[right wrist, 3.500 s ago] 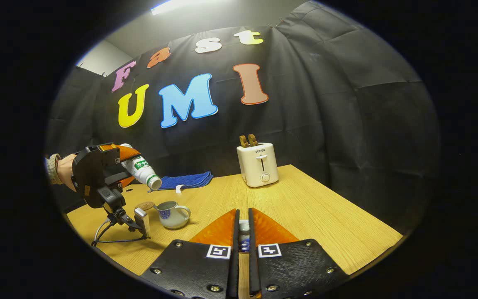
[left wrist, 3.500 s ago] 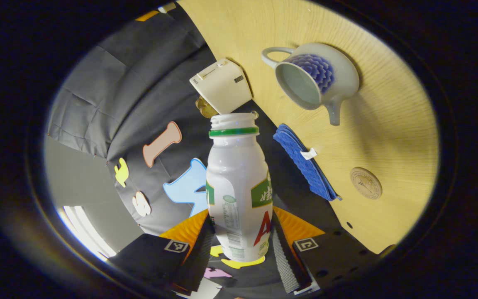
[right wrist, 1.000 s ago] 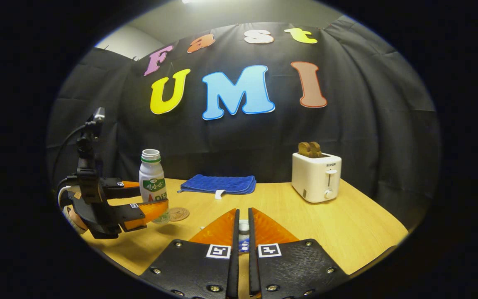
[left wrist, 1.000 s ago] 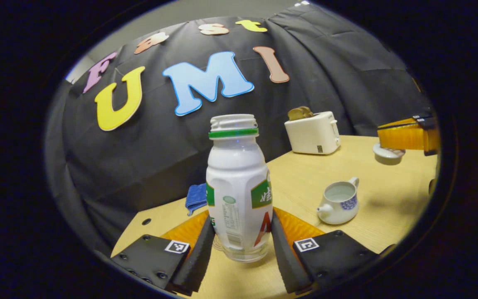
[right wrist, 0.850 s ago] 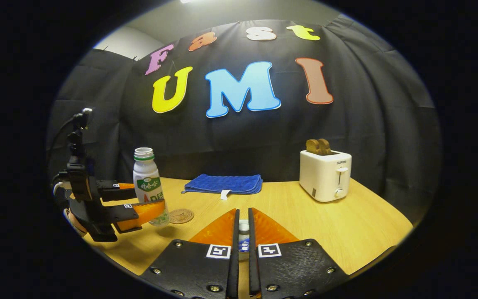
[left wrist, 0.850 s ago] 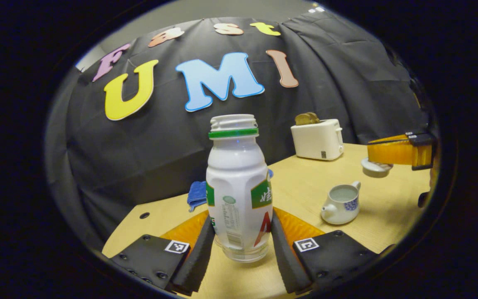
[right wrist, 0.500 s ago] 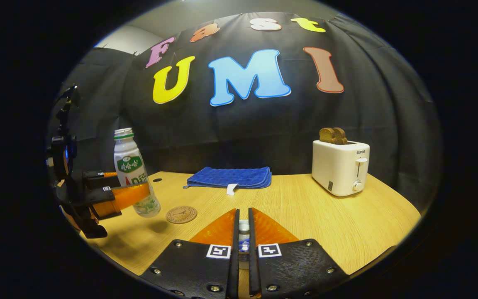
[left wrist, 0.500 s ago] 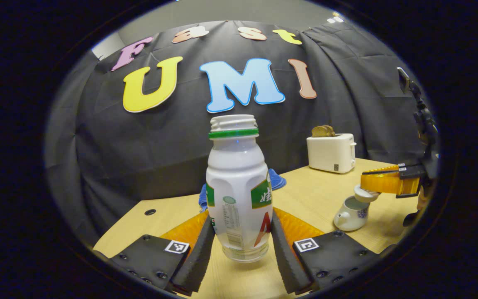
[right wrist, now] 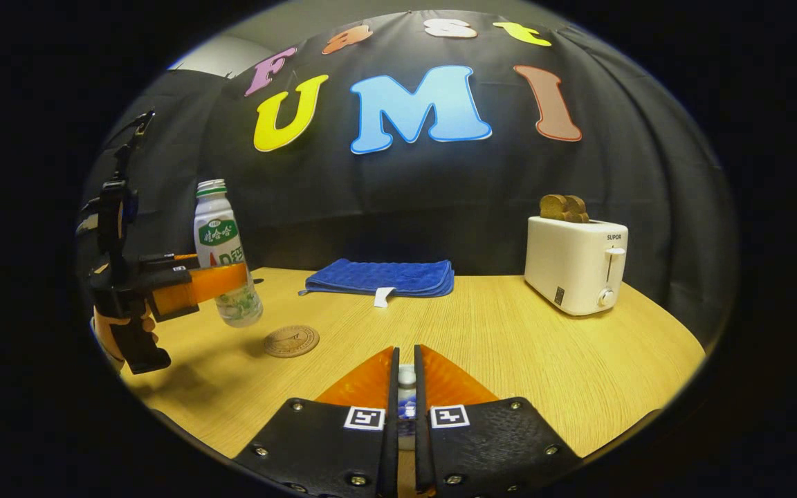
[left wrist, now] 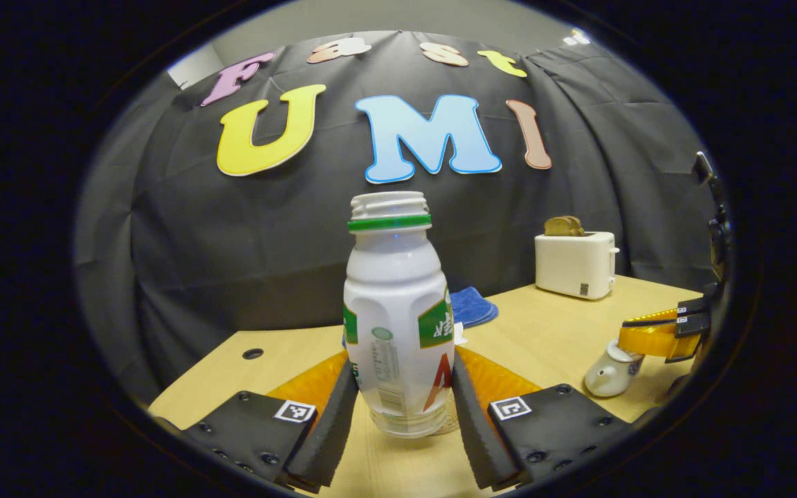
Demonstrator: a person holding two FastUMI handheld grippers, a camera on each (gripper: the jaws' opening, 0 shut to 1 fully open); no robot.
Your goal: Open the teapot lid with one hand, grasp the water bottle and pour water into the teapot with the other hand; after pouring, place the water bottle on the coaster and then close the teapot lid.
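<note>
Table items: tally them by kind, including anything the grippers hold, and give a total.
Water bottle: 1
Teapot: 1
Teapot lid knob: 1
Coaster: 1
Blue cloth: 1
Toaster: 1
Toast slices: 2
Total: 8

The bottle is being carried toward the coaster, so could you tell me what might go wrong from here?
1. The bottle hangs tilted, above and beside the coaster; lowered like this it may land off it or tip.
2. It is uncapped, so leftover water could spill on the table.
3. The right gripper holds the lid knob at the teapot; a skewed release could leave the lid unseated.
</note>
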